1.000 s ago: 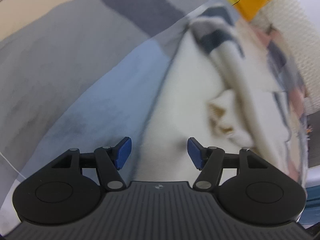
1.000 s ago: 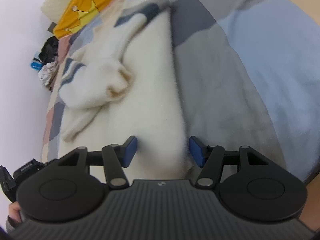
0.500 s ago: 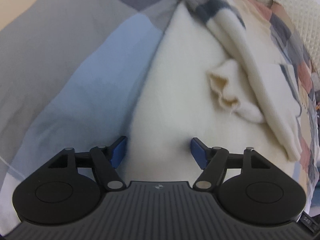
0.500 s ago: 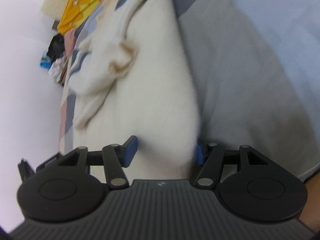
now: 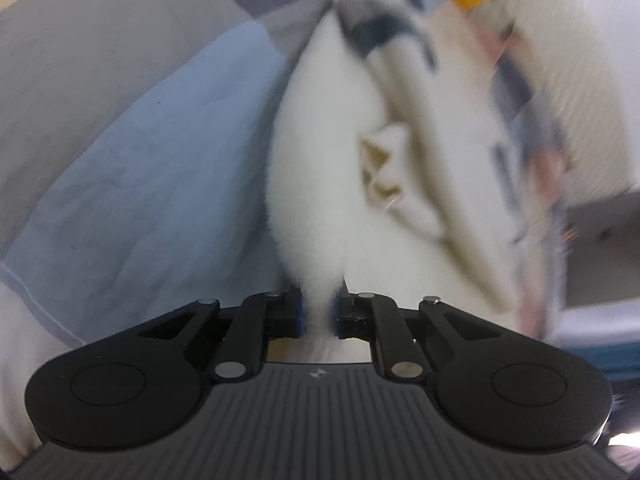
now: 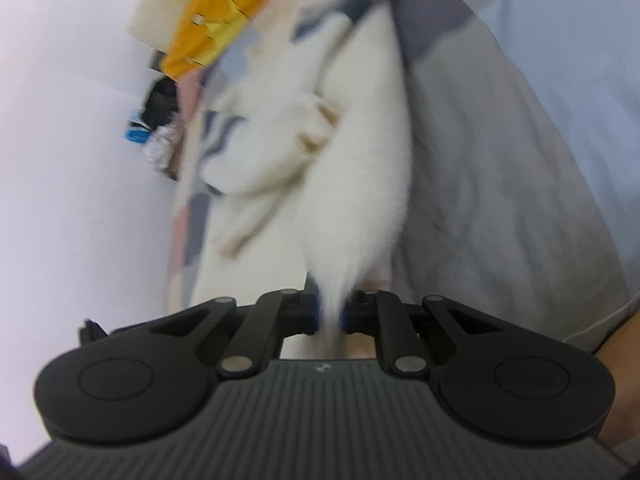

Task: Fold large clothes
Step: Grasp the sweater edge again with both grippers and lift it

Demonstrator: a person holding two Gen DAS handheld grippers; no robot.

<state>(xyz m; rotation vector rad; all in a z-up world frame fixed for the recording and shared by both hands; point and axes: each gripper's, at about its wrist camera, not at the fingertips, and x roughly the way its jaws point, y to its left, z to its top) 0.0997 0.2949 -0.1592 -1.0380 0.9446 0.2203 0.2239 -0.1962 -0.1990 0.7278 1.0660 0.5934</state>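
A fluffy white sweater [image 5: 320, 168] with grey and navy stripes near its top lies on a bed, sleeves folded across its body. My left gripper [image 5: 318, 314] is shut on the sweater's near hem, pinching a bunch of white fabric between the blue pads. The same sweater shows in the right wrist view [image 6: 360, 168]. My right gripper [image 6: 330, 316] is shut on the hem too, with the fabric pulled up into a ridge. A sleeve cuff [image 5: 384, 168] rests on the sweater's middle.
The bed has a patchwork cover [image 5: 140, 152] of blue, grey and beige. An orange cloth [image 6: 208, 36] and a cream pillow [image 5: 560, 92] lie at the far end. A white wall [image 6: 72, 152] runs along the bed's side, with dark clutter [image 6: 160, 108] by it.
Both grippers were open around the sweater's hem; now both have shut on it and the fabric is bunched and lifted.
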